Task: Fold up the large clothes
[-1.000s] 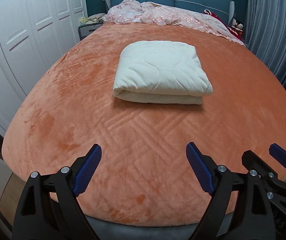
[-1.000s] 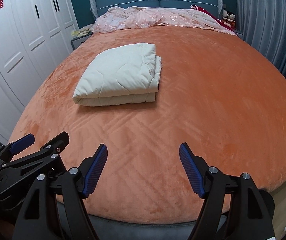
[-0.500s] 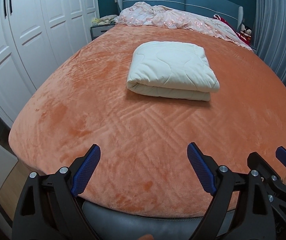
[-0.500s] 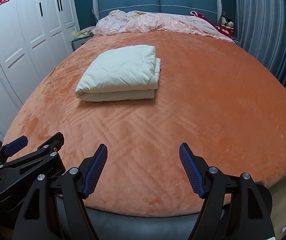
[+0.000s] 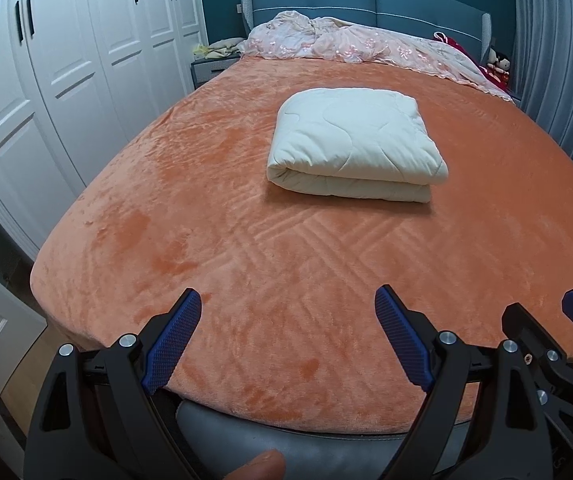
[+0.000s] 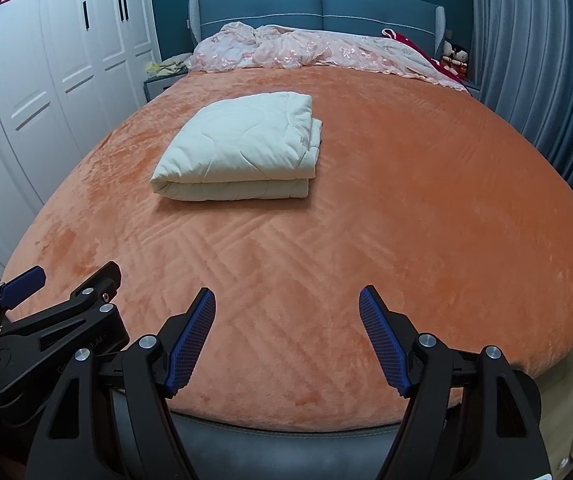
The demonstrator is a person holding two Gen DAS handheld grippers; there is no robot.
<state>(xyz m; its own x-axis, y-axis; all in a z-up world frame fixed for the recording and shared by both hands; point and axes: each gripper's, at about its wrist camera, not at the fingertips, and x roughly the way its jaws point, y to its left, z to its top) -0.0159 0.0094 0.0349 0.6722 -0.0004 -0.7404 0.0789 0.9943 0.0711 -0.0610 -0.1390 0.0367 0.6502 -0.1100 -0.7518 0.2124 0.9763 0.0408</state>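
Both the left gripper (image 5: 288,334) and right gripper (image 6: 287,334) gape wide, holding nothing; the folded cream quilted blanket (image 5: 352,142) at twelve o'clock looks loosely stacked; a one-sided nudge could slump its layers.

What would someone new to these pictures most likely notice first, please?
The eye lands first on the cream quilt, folded into a thick bundle in the middle of the orange plush bedspread. Behind it, a crumpled pink embroidered cover lies along the blue headboard. Nearest the cameras, the left gripper and right gripper hang open and empty over the bed's foot.
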